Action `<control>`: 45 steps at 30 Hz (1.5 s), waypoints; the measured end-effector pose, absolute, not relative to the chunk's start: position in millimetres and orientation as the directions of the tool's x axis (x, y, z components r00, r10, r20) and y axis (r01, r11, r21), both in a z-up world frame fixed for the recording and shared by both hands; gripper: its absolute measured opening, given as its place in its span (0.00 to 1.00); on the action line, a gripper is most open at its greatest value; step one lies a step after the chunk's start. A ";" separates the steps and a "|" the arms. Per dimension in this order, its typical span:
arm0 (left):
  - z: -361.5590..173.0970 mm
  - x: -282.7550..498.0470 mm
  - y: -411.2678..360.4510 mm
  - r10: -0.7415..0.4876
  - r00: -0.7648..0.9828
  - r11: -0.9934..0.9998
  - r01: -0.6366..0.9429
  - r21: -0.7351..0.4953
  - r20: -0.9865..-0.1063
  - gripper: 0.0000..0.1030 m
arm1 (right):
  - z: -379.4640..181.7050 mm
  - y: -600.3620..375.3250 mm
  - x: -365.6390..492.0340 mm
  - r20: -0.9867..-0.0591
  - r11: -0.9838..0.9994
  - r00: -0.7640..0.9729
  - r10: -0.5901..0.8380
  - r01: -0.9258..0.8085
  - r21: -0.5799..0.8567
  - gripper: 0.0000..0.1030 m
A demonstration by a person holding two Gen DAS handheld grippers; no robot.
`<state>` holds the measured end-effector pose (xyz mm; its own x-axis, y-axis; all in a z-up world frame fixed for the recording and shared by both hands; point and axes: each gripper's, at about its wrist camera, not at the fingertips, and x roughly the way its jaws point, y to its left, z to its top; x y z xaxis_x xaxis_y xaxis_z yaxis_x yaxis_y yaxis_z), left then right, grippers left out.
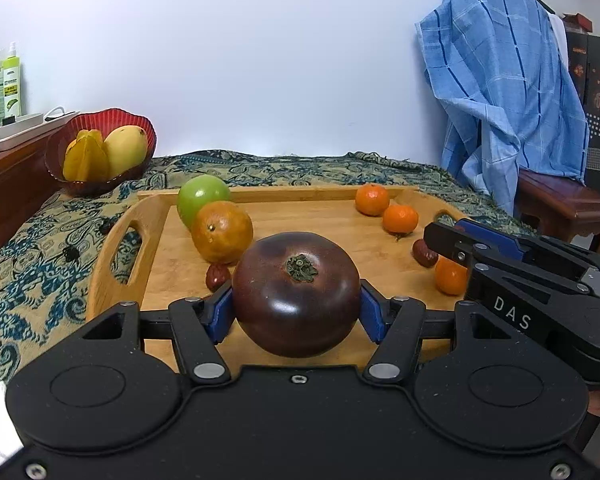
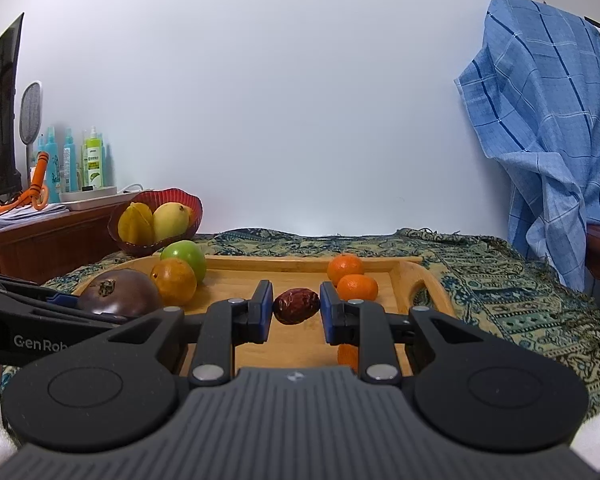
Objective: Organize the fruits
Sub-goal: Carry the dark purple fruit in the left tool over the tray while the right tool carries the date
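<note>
A wooden tray [image 1: 320, 216] holds a green apple [image 1: 202, 200], an orange [image 1: 222, 232], three small tangerines [image 1: 372, 199] and two red dates [image 1: 217, 277]. My left gripper [image 1: 296, 312] is shut on a dark purple tomato [image 1: 296, 292], blue pads pressed on both sides. In the right wrist view my right gripper [image 2: 294, 312] straddles a red date [image 2: 296, 306] on the tray [image 2: 404, 280]; small gaps show on both sides, so it is open. The tomato [image 2: 118, 292] sits to its left.
A red bowl [image 1: 100, 148] with a starfruit and a mango stands at the back left on the patterned cloth [image 1: 40, 248]. A wooden cabinet with bottles [image 2: 92, 160] is further left. A blue checked cloth [image 1: 504, 92] hangs at the right over wooden furniture.
</note>
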<state>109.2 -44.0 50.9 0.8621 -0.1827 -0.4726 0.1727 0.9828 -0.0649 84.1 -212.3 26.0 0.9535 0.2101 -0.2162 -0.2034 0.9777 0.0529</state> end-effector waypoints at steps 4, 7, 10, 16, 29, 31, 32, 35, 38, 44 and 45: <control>54.0 117.2 -45.5 -0.191 0.862 0.981 0.178 -0.072 -0.469 0.58 | 29.6 -214.0 97.0 -0.221 0.977 0.952 0.213 -0.205 0.060 0.29; 54.7 125.4 -46.3 -0.197 0.859 0.980 0.181 -0.080 -0.473 0.58 | 30.7 -215.3 108.8 -0.232 0.977 0.949 0.214 -0.203 0.069 0.29; 52.9 133.5 -47.1 -0.197 0.854 0.980 0.180 -0.083 -0.481 0.58 | 30.4 -218.0 121.1 -0.258 0.974 0.940 0.224 -0.207 0.093 0.29; 49.7 153.9 -51.8 -0.199 0.845 0.980 0.182 -0.083 -0.497 0.58 | 28.3 -222.0 144.4 -0.320 0.967 0.915 0.247 -0.212 0.141 0.29; 43.5 184.9 -71.4 -0.197 0.825 0.978 0.203 -0.047 -0.530 0.58 | 23.4 -221.4 182.4 -0.397 0.963 0.882 0.252 -0.191 0.189 0.30; 41.8 187.6 -73.4 -0.198 0.821 0.977 0.206 -0.045 -0.536 0.58 | 23.3 -221.3 183.6 -0.409 0.964 0.877 0.252 -0.189 0.188 0.30; 40.8 189.2 -74.1 -0.200 0.818 0.977 0.209 -0.045 -0.539 0.58 | 23.5 -221.4 184.4 -0.415 0.964 0.874 0.252 -0.188 0.188 0.31; 38.4 192.9 -75.0 -0.208 0.810 0.975 0.219 -0.045 -0.548 0.58 | 23.9 -224.0 186.6 -0.433 0.962 0.864 0.256 -0.182 0.205 0.31; 36.2 196.0 -77.3 -0.210 0.805 0.973 0.228 -0.038 -0.555 0.58 | 23.4 -228.4 189.3 -0.445 0.956 0.856 0.265 -0.172 0.238 0.31; 31.5 200.0 -78.8 -0.214 0.791 0.972 0.230 -0.046 -0.574 0.58 | 20.5 -229.8 194.4 -0.476 0.955 0.838 0.267 -0.162 0.251 0.31; 30.8 200.8 -79.6 -0.214 0.788 0.972 0.229 -0.048 -0.577 0.58 | 19.9 -229.1 195.2 -0.483 0.955 0.835 0.265 -0.160 0.249 0.31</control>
